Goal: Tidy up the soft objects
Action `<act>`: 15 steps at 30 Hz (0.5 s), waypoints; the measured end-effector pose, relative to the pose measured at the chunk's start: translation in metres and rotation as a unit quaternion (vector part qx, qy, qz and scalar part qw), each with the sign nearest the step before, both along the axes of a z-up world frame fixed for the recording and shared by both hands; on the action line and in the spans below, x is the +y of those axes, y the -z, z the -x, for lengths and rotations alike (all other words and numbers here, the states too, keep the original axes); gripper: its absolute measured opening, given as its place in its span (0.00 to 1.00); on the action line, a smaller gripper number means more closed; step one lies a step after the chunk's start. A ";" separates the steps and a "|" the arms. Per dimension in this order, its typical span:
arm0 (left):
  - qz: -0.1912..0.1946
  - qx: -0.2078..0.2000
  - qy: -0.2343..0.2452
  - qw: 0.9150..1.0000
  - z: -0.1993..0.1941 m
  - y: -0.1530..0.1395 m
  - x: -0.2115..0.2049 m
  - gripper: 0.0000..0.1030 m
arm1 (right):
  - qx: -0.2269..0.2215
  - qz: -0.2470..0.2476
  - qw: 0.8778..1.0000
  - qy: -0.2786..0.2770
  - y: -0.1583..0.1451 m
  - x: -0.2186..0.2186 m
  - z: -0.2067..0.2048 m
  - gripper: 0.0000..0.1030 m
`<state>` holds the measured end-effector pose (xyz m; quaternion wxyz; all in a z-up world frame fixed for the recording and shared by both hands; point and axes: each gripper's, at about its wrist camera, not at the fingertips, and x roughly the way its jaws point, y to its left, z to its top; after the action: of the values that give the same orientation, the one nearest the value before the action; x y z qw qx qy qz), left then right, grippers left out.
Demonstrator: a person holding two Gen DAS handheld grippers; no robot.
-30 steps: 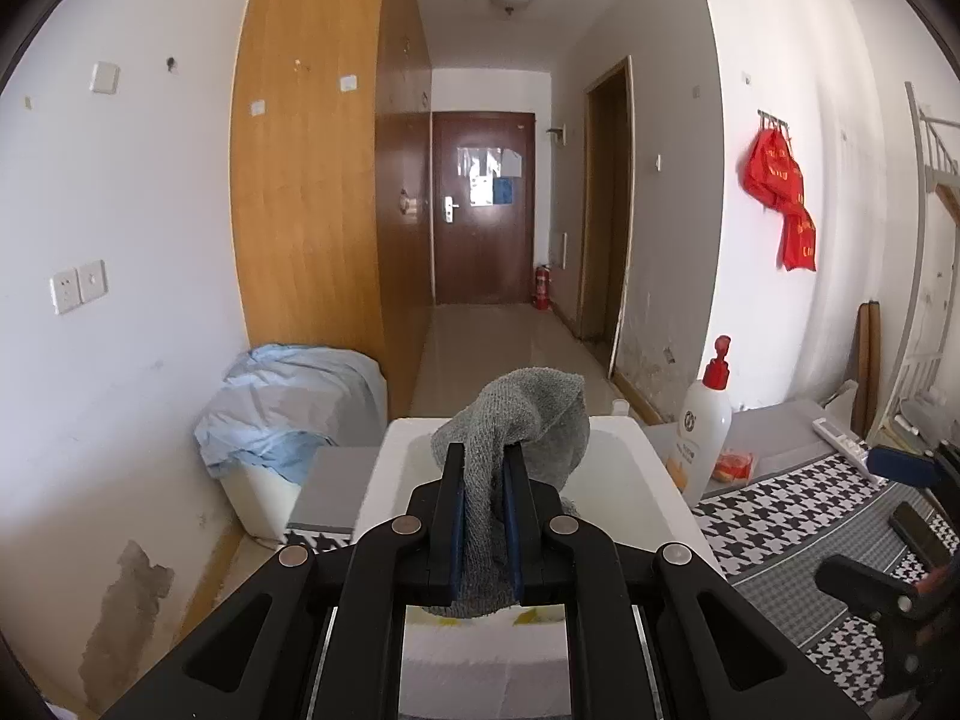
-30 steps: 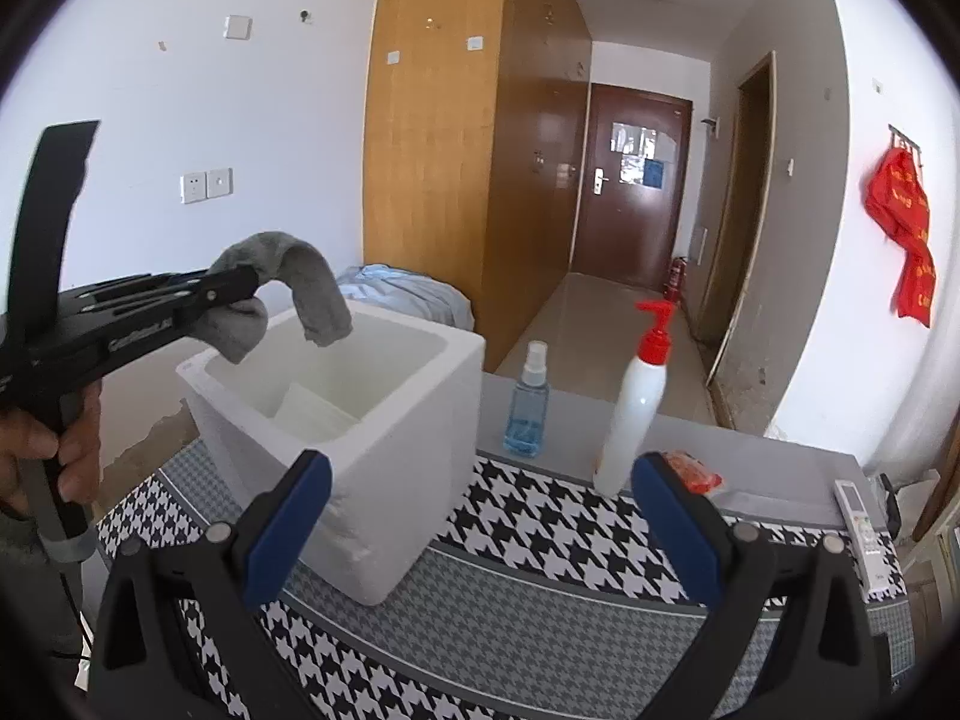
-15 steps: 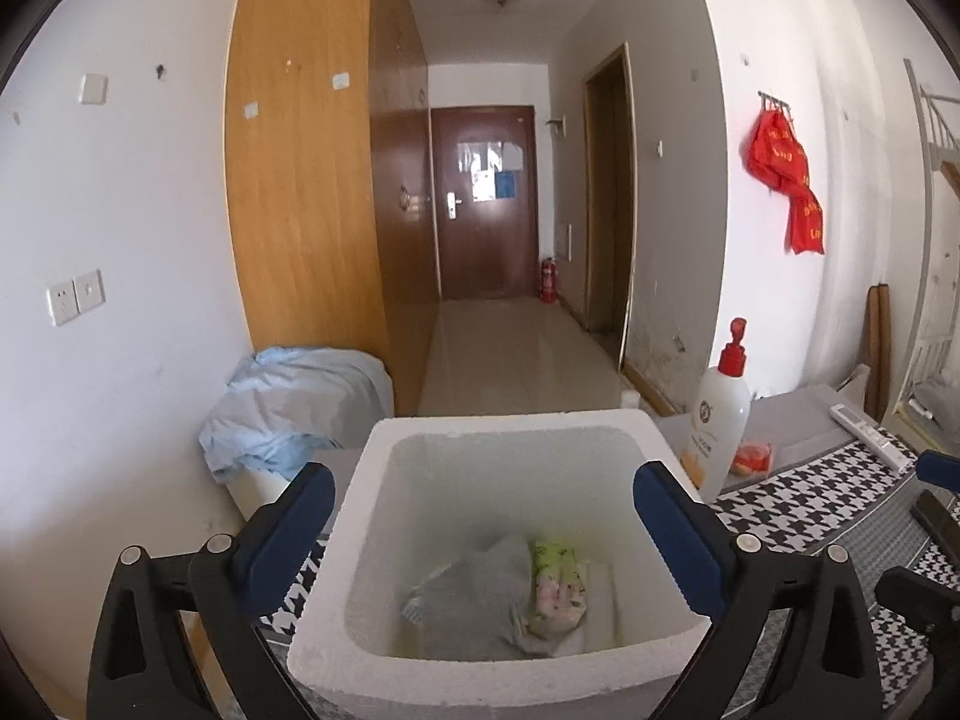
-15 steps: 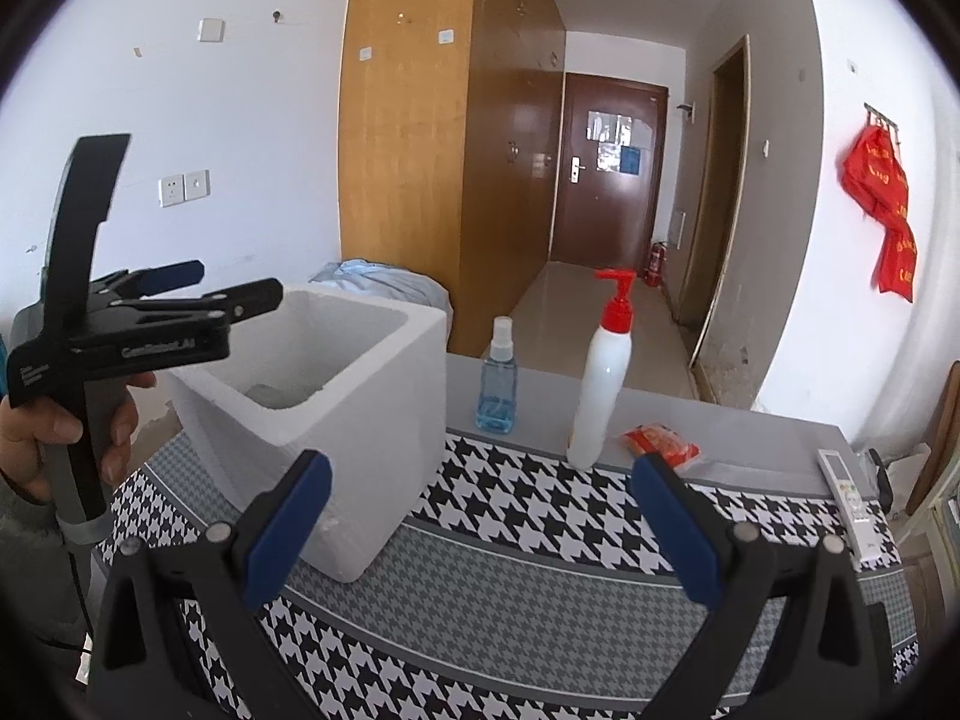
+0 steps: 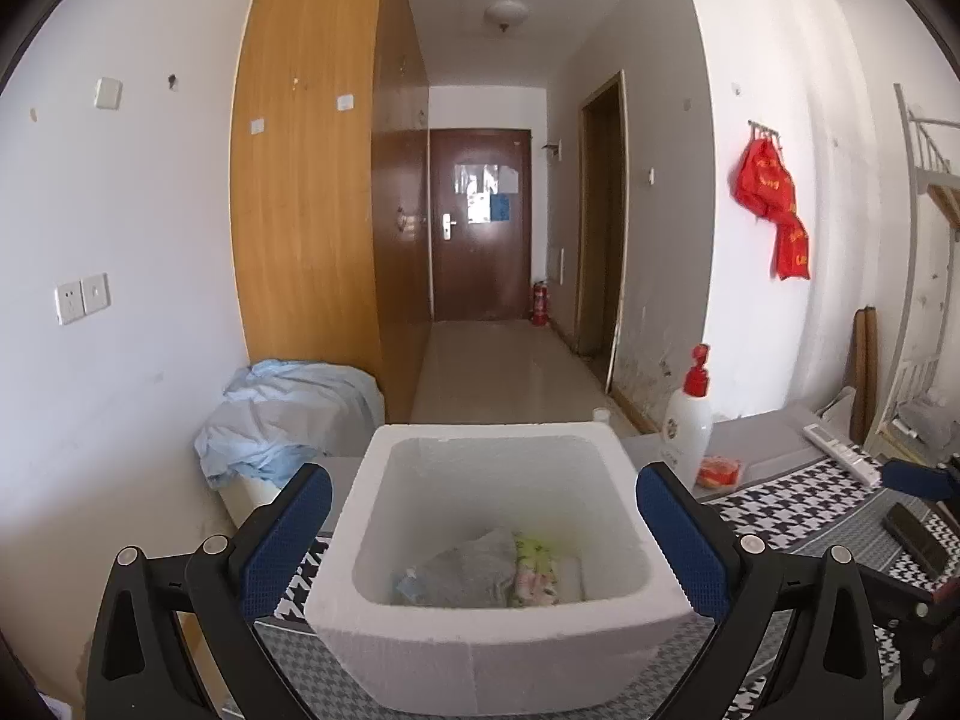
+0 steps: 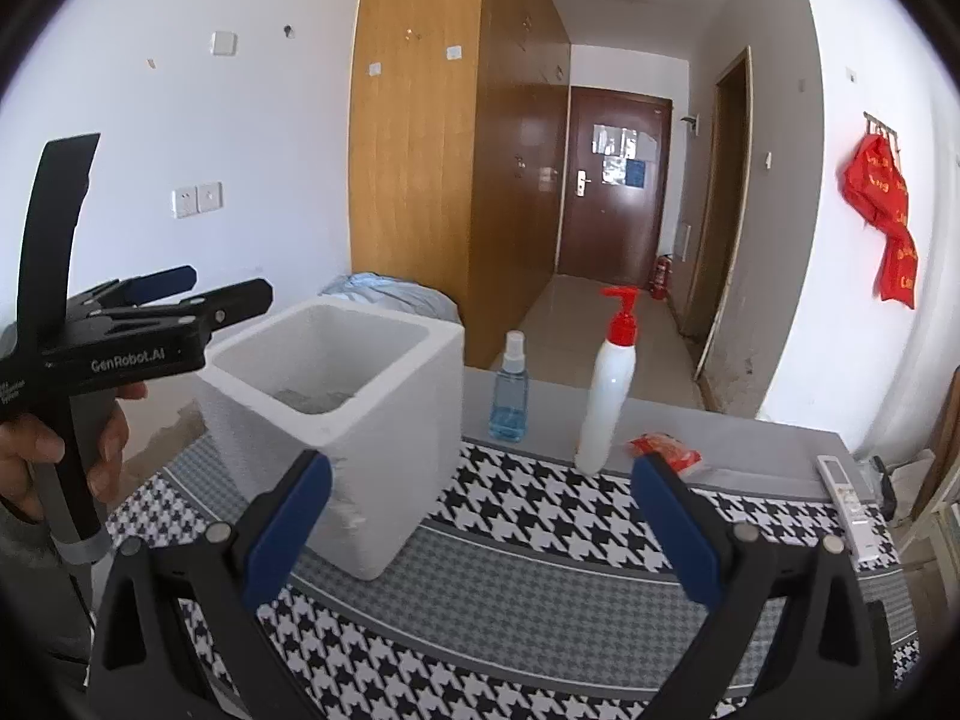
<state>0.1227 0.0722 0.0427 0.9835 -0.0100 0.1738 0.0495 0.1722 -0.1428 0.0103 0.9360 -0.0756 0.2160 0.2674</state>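
My left gripper (image 5: pixel 483 531) has its jaws spread wide, nothing between them; they have just been opening, and they hang just above the near rim of the white foam box (image 5: pixel 498 642). My right gripper (image 6: pixel 480 522) is also wide open and empty, over the houndstooth mat (image 6: pixel 540 612), with the box to its left.

Inside the box, on the floor of it, lies the grey sock (image 5: pixel 465 570), loosely crumpled, touching a small green-and-pink patterned cloth (image 5: pixel 537 567) on its right. Something white sits under or beside them; I cannot tell what. So at least 2 soft items are in the box, which I judge to be the collecting bin.

Left to do: hard to say. On the mat in front of my right gripper I see no loose soft item. Past the box stand a blue spray bottle (image 6: pixel 510 390) and a white pump bottle (image 6: pixel 606 402), upright; just beside the pump bottle lies a red packet (image 6: pixel 666 453), and a remote (image 6: pixel 849 504) is at the far right edge. None reads as a soft thing. Beyond the table a pale blue cloth (image 5: pixel 288 414) drapes over a bin on the floor; whether it counts I cannot tell.

My guess: the drop is done, the task is near its end, unless more items sit out of view.
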 end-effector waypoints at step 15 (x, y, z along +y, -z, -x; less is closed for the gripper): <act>-0.009 -0.026 0.018 0.999 0.052 -0.008 -0.027 0.99 | -0.036 -0.023 0.999 -0.001 -0.015 -0.020 0.040 0.99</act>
<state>0.0709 0.0447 0.0510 0.9885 0.0004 0.1477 0.0332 0.1318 -0.1624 0.0250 0.9442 -0.0641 0.1764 0.2707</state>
